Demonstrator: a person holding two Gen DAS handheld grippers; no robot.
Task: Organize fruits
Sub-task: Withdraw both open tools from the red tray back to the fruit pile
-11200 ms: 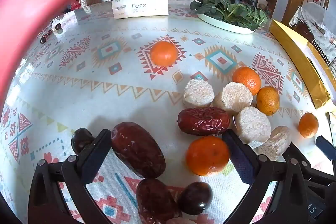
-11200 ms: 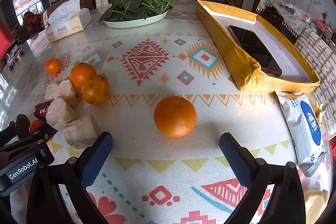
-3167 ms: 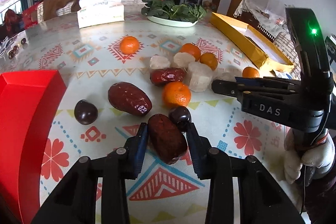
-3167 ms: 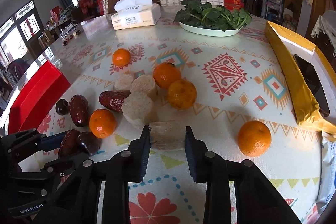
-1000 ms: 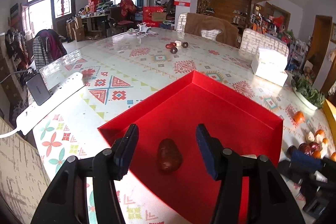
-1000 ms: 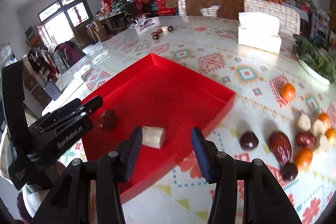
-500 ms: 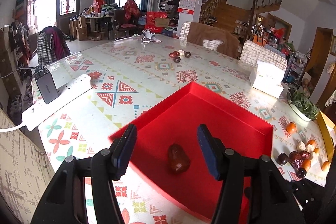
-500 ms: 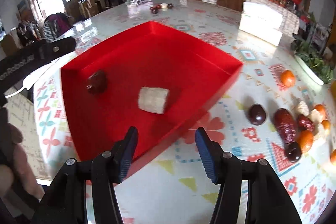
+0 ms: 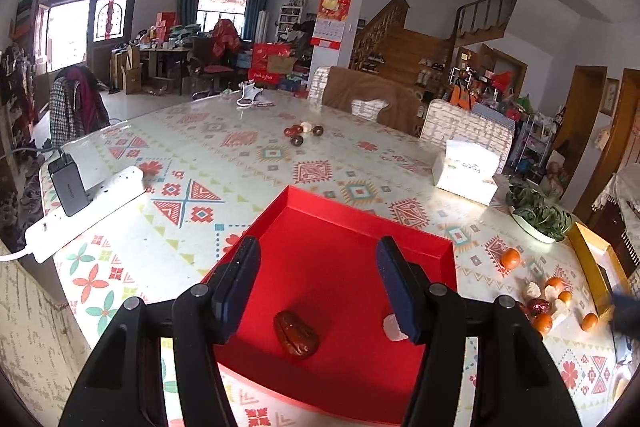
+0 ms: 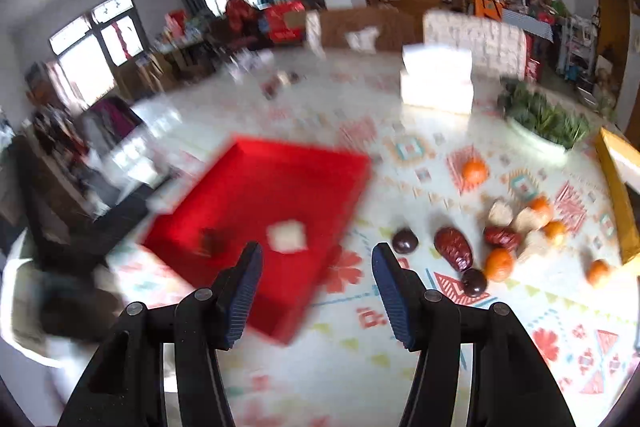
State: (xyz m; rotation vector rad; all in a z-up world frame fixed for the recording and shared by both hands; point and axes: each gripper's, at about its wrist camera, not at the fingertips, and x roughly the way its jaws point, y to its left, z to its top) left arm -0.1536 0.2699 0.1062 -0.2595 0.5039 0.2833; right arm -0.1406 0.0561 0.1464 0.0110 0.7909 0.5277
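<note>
Fig.: L gripper (image 9: pixel 318 285) & R gripper (image 10: pixel 316 287), fingers apart, empty. Red date (image 9: pixel 296 334) lay inside red tray (image 9: pixel 360 217). Judged light, firm, smooth-skinned, rollable; best pinched across the short axis.

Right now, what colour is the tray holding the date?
Red tray; clearest in the left wrist view.

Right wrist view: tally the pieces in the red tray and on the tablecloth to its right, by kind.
Round orange citrus fruits: 5
Wrinkled red dates: 3
Pale rough cut chunks: 4
Dark round glossy fruits: 2
Total: 14
</note>
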